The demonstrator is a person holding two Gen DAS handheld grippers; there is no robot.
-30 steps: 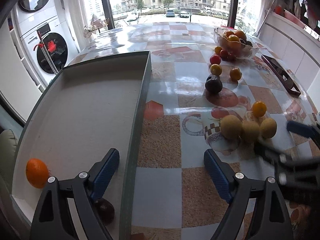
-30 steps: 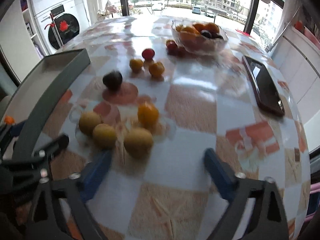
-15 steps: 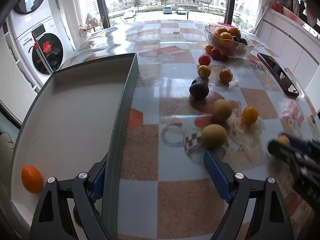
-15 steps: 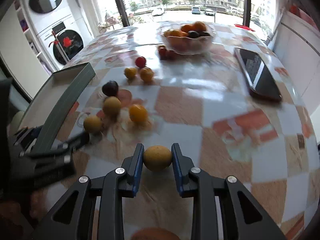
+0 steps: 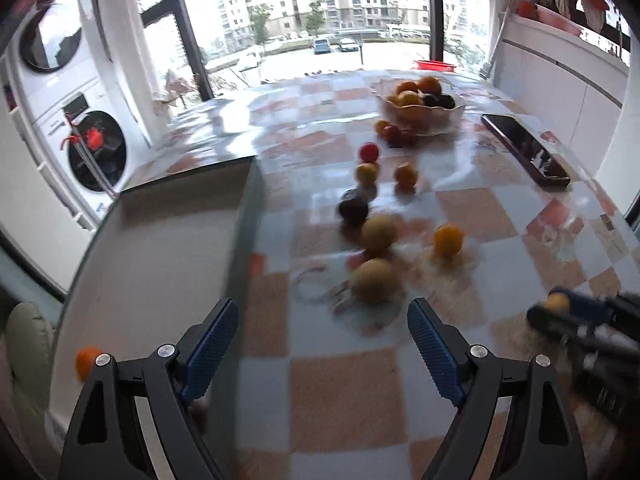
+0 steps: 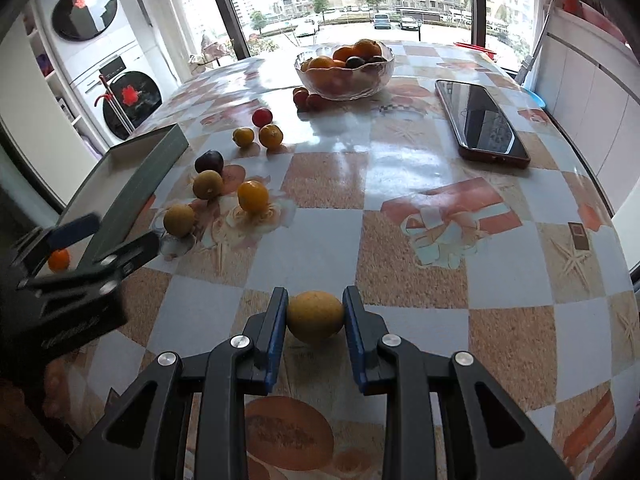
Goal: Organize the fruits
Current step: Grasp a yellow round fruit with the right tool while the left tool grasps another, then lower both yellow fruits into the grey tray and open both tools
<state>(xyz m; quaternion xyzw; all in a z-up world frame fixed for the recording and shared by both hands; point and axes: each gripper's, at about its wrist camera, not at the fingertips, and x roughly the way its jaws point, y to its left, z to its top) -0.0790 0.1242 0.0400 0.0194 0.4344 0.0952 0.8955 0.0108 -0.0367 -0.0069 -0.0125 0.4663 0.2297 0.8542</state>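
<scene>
Left wrist view: the left gripper (image 5: 322, 346) is spread wide and empty, low in the frame over the worktop (image 5: 344, 396) beside the tray (image 5: 152, 248).

Right wrist view: the right gripper (image 6: 315, 318) pinches a yellow fruit (image 6: 315, 316) at lower middle. The fruit looks light, round and smooth, so it is best squeezed across its middle. No words can be read.
</scene>
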